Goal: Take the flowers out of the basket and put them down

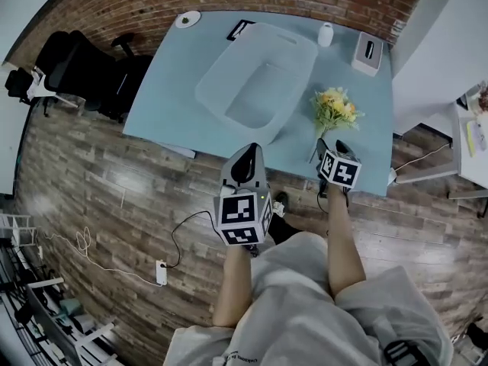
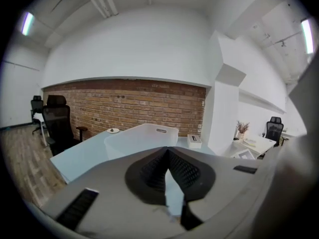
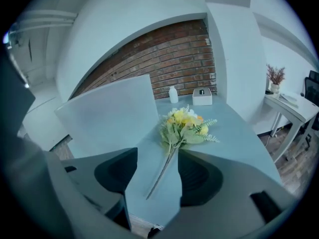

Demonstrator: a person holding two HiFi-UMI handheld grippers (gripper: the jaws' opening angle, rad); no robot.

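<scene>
1. Your right gripper (image 3: 157,171) is released. Its jaws stand apart, and the stem seen between them lies on the table (image 1: 175,90) with no pad touching it.
2. Your left gripper (image 2: 167,151) is clenched on nothing, its tips meeting. It hangs near you, off the table's near edge.
3. The flowers (image 1: 335,109) lie flat on the table, right of the basket (image 1: 229,63). The heads point far and the stem points near. The basket looks empty, so the job seems done.
4. The stem end lies close to the table's near edge, just under your right gripper. If a jaw catches it as you draw away, the bunch could slide off onto the floor.
5. If you close that gripper where it is now, you could pick the stem up again.
6. Swinging either gripper low across the table could knock the basket or crush the blooms.
7. No brand or label can be read. The tissue box (image 1: 367,53) and bottle (image 1: 325,34) at the far edge show no legible print. The only markings are the square markers on the gripper cubes.
</scene>
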